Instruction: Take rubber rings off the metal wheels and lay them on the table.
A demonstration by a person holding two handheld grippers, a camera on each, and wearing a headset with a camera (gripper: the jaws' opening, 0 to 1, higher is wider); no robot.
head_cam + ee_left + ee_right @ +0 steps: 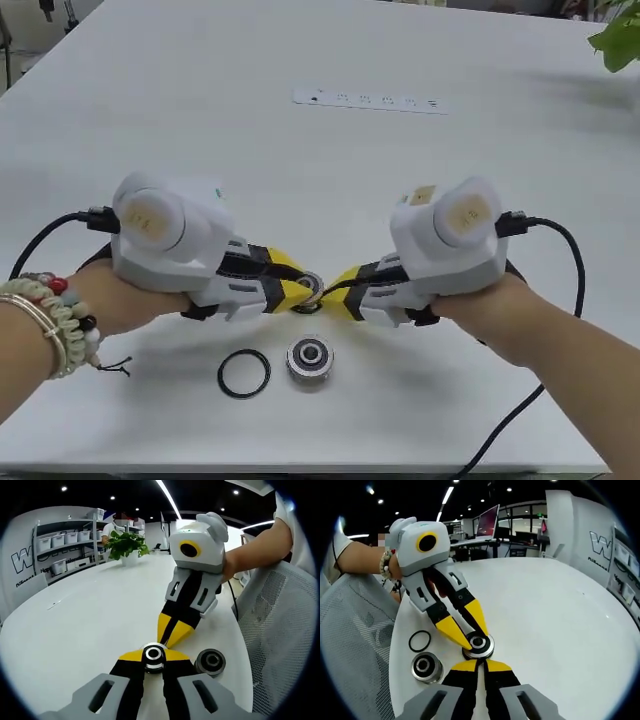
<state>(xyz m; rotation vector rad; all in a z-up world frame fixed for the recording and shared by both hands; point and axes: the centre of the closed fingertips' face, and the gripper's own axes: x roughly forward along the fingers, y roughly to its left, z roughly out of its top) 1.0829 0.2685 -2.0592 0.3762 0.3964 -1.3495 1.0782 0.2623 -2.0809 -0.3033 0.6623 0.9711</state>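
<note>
We find the left gripper (153,661) closed on the held wheel (153,655). One yellow jaw sits on each side of it, and the wheel lies flat, low over the white desk (400,170). We cannot tell whether the wheel touches the desk.

The right gripper (480,664) meets the held wheel from the opposite side. Its jaws are drawn almost together and their tips rest against the wheel's rim. We cannot tell whether they pinch anything there, nor whether a ring still sits on that rim.

A second wheel (309,358) lies flat on the desk near the held wheel, on the person's side of it. A loose black rubber ring (244,373) lies flat on that same side, toward the left gripper. A white power strip (370,99) lies well beyond the held wheel, away from the person.
</note>
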